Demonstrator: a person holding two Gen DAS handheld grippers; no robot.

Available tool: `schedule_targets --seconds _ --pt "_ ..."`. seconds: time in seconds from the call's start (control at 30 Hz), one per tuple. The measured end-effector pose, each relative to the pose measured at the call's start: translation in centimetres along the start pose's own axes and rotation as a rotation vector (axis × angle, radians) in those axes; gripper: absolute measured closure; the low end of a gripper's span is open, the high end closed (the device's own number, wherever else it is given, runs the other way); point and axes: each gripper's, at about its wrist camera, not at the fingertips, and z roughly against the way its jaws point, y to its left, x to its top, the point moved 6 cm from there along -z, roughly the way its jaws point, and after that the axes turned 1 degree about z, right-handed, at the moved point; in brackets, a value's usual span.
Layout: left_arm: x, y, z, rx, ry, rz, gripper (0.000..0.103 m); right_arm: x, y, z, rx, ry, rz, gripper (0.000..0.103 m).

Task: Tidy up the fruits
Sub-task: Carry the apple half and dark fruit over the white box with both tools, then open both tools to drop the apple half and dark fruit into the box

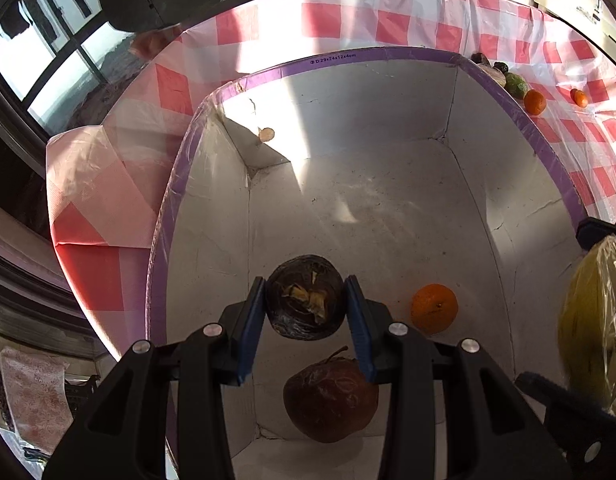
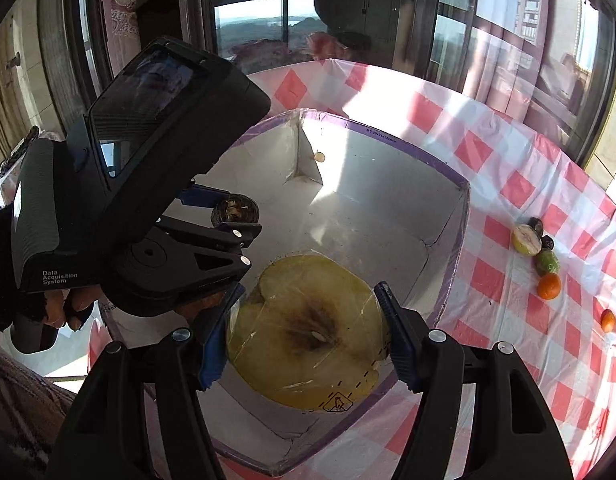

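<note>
Now: left gripper (image 1: 305,312) clamps wrinkled dark fruit (image 1: 305,302) | right gripper (image 2: 303,336) clamps film-wrapped yellow apple half (image 2: 308,332)

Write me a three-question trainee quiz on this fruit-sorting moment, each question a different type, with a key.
1. True or false: the left gripper is shut on a dark round fruit.
2. What does the right gripper hold? A) a wrapped yellow apple half B) a banana C) a lemon
3. Fill in: the orange mandarin lies inside the white ____.

Key: 1 true; 2 A; 3 box.
</note>
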Motion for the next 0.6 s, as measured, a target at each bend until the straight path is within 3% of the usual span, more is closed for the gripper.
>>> schedule_targets --seconds 0.27,0.43,0.6 --pt "-1.4 1.0 -2.0 0.033 0.07 0.003 0.063 -2.1 2.0 -4.7 0.015 0.186 0.091 0.038" --pt "-2.6 1.4 -3.3 0.031 0.131 0.013 0.063 -2.2 2.3 -5.5 0.01 0.212 0.1 0.038" --pt "-2.8 1.4 -3.3 0.025 0.133 0.007 0.061 -2.3 2.5 -6.0 0.004 0.227 0.096 0.038"
